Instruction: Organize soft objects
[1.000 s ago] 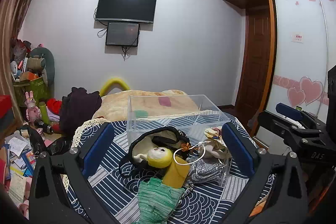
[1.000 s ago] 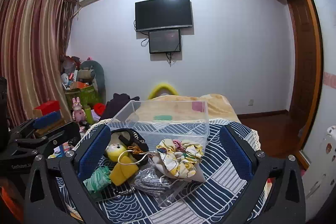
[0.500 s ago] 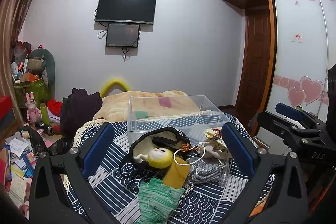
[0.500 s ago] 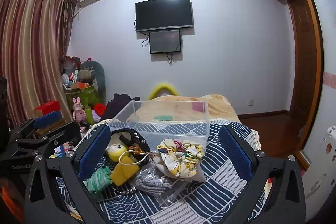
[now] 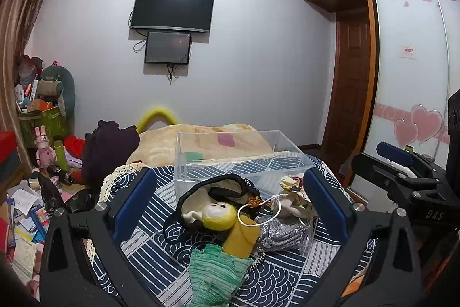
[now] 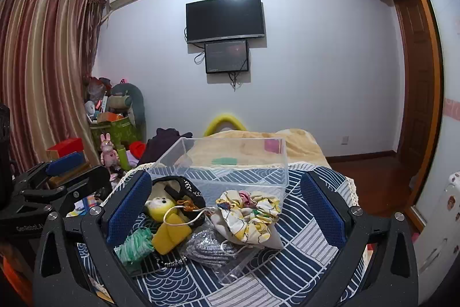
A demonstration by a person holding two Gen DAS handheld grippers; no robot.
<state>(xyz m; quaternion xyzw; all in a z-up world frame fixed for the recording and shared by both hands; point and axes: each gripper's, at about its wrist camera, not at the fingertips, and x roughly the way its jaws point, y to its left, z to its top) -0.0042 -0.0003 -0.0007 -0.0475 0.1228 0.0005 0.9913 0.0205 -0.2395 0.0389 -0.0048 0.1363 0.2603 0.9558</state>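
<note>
Two grippers, both spread wide with nothing between the pads, both hovering over the table's blue wave-pattern cloth (image 5: pixel 149 258).

Left wrist view: left gripper (image 5: pixel 227 203) framed the soft pile. Green knit piece (image 5: pixel 214 272) sat nearest the camera, yellow pouch (image 5: pixel 240 235) touching it just behind. Yellow-headed plush (image 5: pixel 217 216) lay on the black-rimmed bag (image 5: pixel 218 186). Silver mesh pouch (image 5: pixel 280 235) was right of the yellow pouch, floral drawstring bag (image 5: pixel 291 192) behind it. Clear plastic box (image 5: pixel 238 157) stood upright behind the pile, touching it; no soft items seen inside. Right gripper body visible at the far right edge.

Right wrist view: right gripper (image 6: pixel 225 209) centred on the floral drawstring bag (image 6: pixel 248 216), which leaned against the clear plastic box (image 6: pixel 224 163) front wall. Silver mesh pouch (image 6: pixel 208 246) lay in front of the bag, partly on a clear flat lid (image 6: pixel 238 269). Yellow pouch (image 6: pixel 169 233), green knit piece (image 6: pixel 135 245) and plush (image 6: pixel 158 206) sat left of it.
</note>
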